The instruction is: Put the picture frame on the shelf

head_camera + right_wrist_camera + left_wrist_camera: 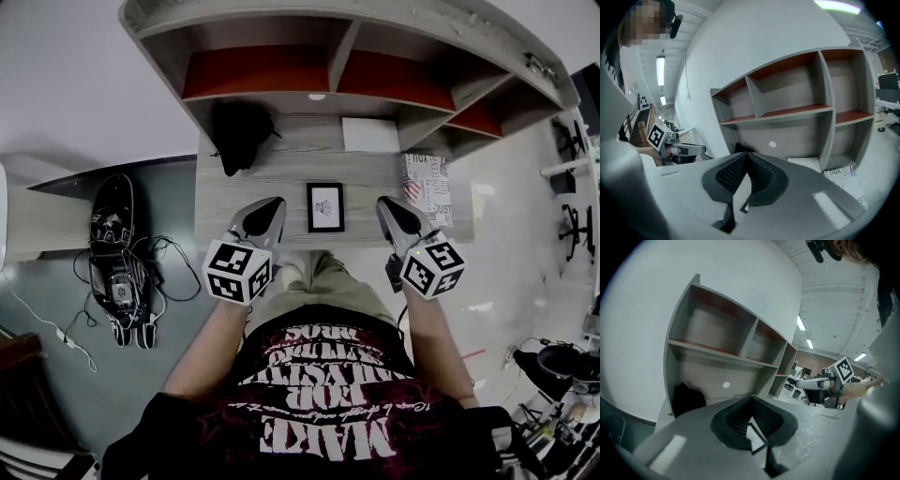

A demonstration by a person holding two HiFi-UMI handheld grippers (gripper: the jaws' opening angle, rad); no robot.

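A small black picture frame (pixel 325 206) with a white print lies flat on the grey desk (pixel 281 169), near its front edge. My left gripper (pixel 275 203) hovers just left of the frame and my right gripper (pixel 386 203) just right of it, both shut and empty, neither touching it. In the left gripper view the shut jaws of the left gripper (pixel 752 398) meet at the tips, and the frame (pixel 755 437) shows through the gap below them. The shelf unit (pixel 319 70) with red-floored compartments rises behind the desk.
A black bag (pixel 239 131) sits at the desk's back left, a white box (pixel 370 134) at the back middle, a printed box (pixel 427 187) at the right. On the floor to the left lies a black device (pixel 117 253) with cables.
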